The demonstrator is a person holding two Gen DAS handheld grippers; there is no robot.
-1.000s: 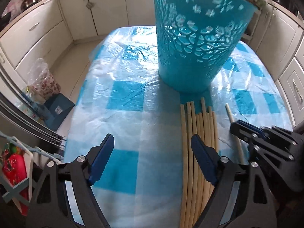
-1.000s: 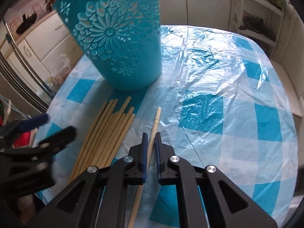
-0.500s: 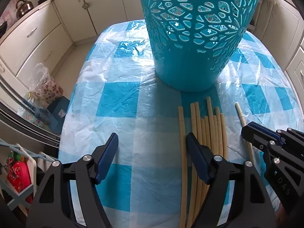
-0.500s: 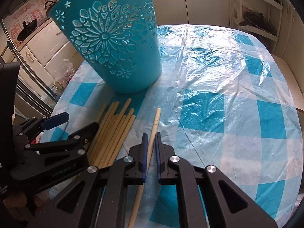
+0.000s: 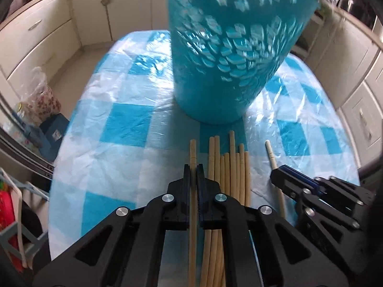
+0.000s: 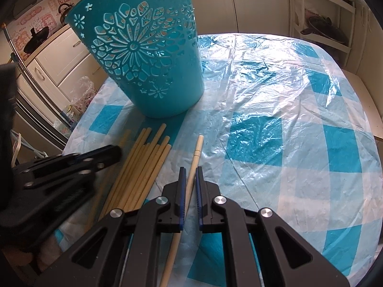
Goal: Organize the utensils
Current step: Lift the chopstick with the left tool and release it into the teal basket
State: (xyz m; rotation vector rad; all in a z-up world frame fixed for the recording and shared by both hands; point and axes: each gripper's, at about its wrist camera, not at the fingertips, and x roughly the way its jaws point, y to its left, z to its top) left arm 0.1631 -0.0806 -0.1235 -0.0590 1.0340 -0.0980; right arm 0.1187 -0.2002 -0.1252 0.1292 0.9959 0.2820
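Observation:
A tall teal openwork basket (image 5: 229, 55) (image 6: 146, 57) stands on the blue-checked table (image 6: 287, 129). In front of it lies a row of several wooden chopsticks (image 5: 229, 167) (image 6: 146, 165). My left gripper (image 5: 193, 167) is shut on the leftmost chopstick (image 5: 193, 150), apart from the row. My right gripper (image 6: 190, 169) is shut on a single pale chopstick (image 6: 197, 148) that lies to the right of the row; this gripper also shows in the left wrist view (image 5: 277, 174).
Clear plastic film covers the tablecloth (image 5: 119, 110). Cream kitchen cabinets (image 5: 36, 38) ring the table. A bag (image 5: 40, 100) sits on the floor at the left. A white shelf rack (image 6: 328, 19) stands at the back right.
My left gripper has shifted right and closed on the leftmost chopstick. The right gripper stays shut on its single chopstick.

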